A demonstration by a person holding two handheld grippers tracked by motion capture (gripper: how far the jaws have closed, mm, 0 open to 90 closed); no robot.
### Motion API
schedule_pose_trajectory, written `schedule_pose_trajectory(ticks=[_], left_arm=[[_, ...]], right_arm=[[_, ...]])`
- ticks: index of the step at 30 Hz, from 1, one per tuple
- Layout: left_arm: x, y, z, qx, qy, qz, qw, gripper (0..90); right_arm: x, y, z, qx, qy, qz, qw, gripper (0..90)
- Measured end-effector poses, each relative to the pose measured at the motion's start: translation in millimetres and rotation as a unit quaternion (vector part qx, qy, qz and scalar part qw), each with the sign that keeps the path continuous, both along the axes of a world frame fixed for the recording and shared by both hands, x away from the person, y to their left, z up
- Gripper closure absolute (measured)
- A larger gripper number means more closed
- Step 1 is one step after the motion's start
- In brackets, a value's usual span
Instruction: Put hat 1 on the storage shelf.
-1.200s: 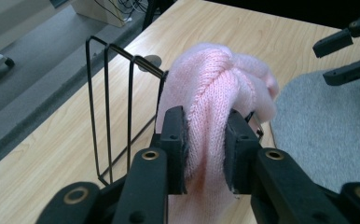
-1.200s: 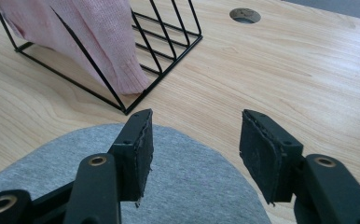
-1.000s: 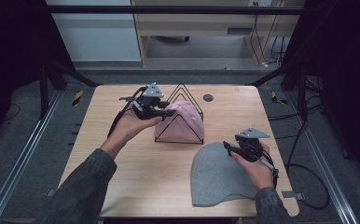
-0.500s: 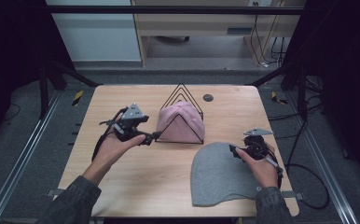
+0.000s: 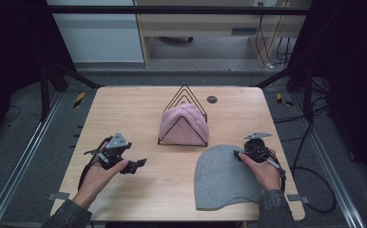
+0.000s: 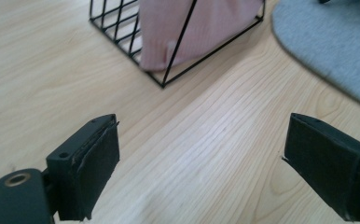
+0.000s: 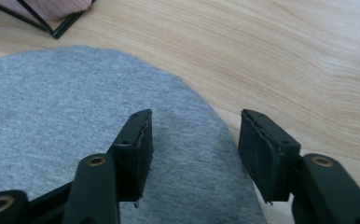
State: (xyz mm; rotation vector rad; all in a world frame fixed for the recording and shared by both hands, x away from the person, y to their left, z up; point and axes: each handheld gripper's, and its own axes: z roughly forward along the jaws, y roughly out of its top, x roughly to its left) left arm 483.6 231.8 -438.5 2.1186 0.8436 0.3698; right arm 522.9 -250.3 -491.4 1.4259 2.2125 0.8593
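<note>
Withdrawn from the pink beanie on its wire rack, the left gripper has just spread its fingers, empty. Right gripper, fingers narrowing yet apart, straddles the grey beanie edge; next, pinch it.

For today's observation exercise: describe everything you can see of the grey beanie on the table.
The grey beanie is a soft, felt-like knit cap lying flat on the wooden table, its rounded crown toward the wire rack and its straight hem near the table's front edge. It looks empty and smooth. The right hand-held gripper has open jaws straddling its curved edge.
</note>
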Motion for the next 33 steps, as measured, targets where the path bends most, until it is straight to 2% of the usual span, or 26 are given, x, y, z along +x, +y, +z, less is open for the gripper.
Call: schedule_pose_trajectory(ticks=[2, 4, 7, 10, 14, 15, 17, 23, 26, 28, 29, 33], left_arm=[[-1.4, 5.0, -4.2, -0.002, 0.008, 0.005, 1.0000, 9.9], [-1.8, 6.7, -4.7, 0.001, 0.008, 0.007, 0.9999, 9.9], [-1.6, 12.6, -3.8, -0.002, 0.001, 0.023, 0.9997, 10.1], [0.1, 18.2, -8.0, -0.005, 0.008, 0.036, 0.9993, 10.1], [2.1, 20.2, -11.7, -0.004, 0.013, 0.041, 0.9991, 10.0], [2.6, 20.7, -12.4, -0.004, 0.014, 0.040, 0.9991, 10.0], [2.6, 20.5, -12.8, -0.008, 0.014, 0.039, 0.9991, 9.6], [1.2, 16.2, -13.3, -0.011, 0.017, 0.029, 0.9994, 8.7], [0.0, 12.4, -13.7, -0.011, 0.020, 0.022, 0.9995, 8.6], [0.0, 11.7, -13.8, -0.010, 0.020, 0.019, 0.9996, 8.5], [-0.3, 10.4, -14.5, -0.011, 0.022, 0.019, 0.9995, 8.5], [-0.6, 9.3, -15.1, -0.010, 0.025, 0.014, 0.9995, 8.5]], right_arm=[[-0.1, 1.0, -1.4, -0.004, 0.003, 0.003, 1.0000, 47.9], [-0.6, 1.7, -1.2, -0.002, 0.005, 0.003, 1.0000, 50.0], [-2.8, 2.8, -0.5, 0.002, 0.008, 0.014, 0.9999, 60.2], [-3.7, 3.7, -0.2, 0.006, 0.011, 0.019, 0.9997, 67.1], [-4.7, 6.0, 0.1, 0.009, 0.010, 0.034, 0.9993, 79.7], [-4.7, 6.0, 0.1, 0.009, 0.010, 0.034, 0.9993, 79.7], [-7.2, 8.8, 2.6, 0.015, 0.003, 0.046, 0.9988, 83.6], [-15.9, 17.2, 14.1, 0.022, -0.025, 0.068, 0.9972, 84.5], [-24.2, 25.5, 25.7, 0.028, -0.051, 0.092, 0.9941, 84.5], [-25.9, 27.6, 28.2, 0.028, -0.057, 0.094, 0.9935, 84.5], [-28.1, 30.7, 32.9, 0.029, -0.067, 0.103, 0.9921, 84.5], [-31.1, 35.4, 39.8, 0.034, -0.080, 0.114, 0.9897, 84.6]])
